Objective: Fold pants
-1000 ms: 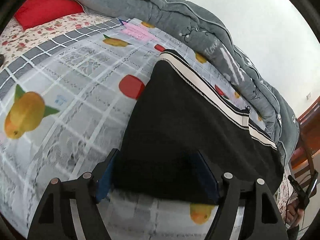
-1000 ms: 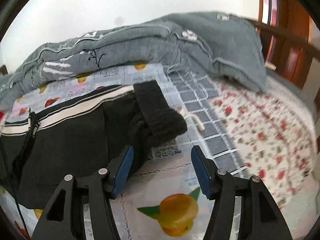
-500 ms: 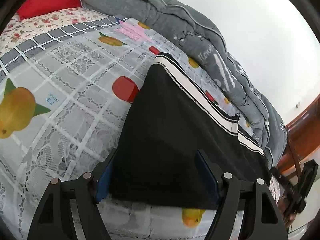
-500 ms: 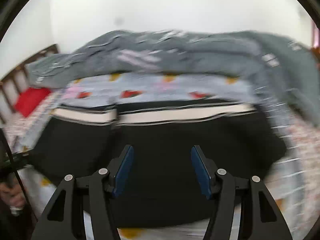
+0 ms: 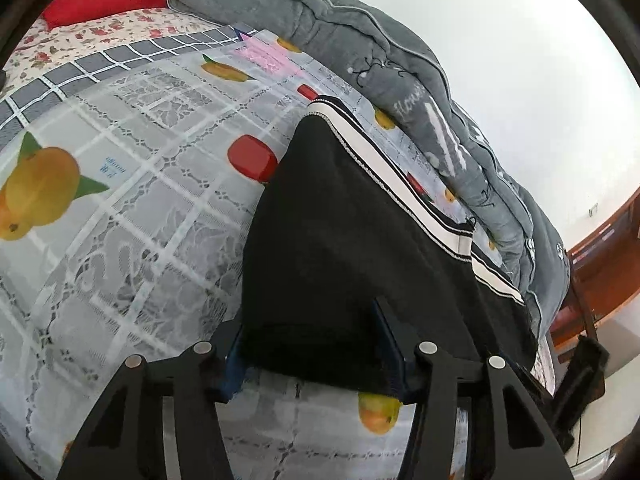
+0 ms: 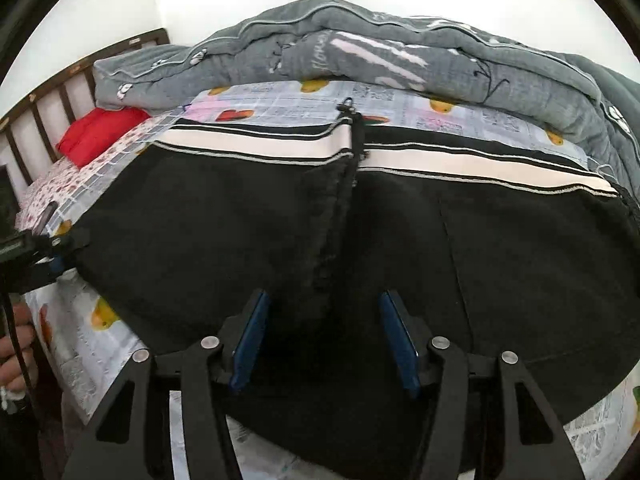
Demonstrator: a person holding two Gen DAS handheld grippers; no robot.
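Black pants point(image 5: 340, 260) with a white side stripe point(image 6: 260, 146) lie folded lengthwise on the fruit-print sheet point(image 5: 120, 240). My left gripper point(image 5: 312, 356) straddles their near left corner. Its jaws are closing with the bunched black cloth between the blue pads, which still stand well apart. The right wrist view shows this gripper point(image 6: 56, 260) at the pants' left end, with a hand point(image 6: 16, 344) below it. My right gripper point(image 6: 324, 340) hovers low over the pants' point(image 6: 200, 220) near edge at mid-length. Its jaws close slightly, black cloth under them, nothing pinched.
A rolled grey quilt point(image 5: 380, 60) lines the far side of the bed, just behind the pants. A red pillow point(image 6: 100, 136) and a slatted wooden headboard point(image 6: 60, 92) stand at the left end. Wooden furniture point(image 5: 600, 256) stands beyond the right end.
My right gripper swung left from the pants' rolled end to over their middle. My left gripper's jaws narrowed around the pants' corner, and that hand stayed in place.
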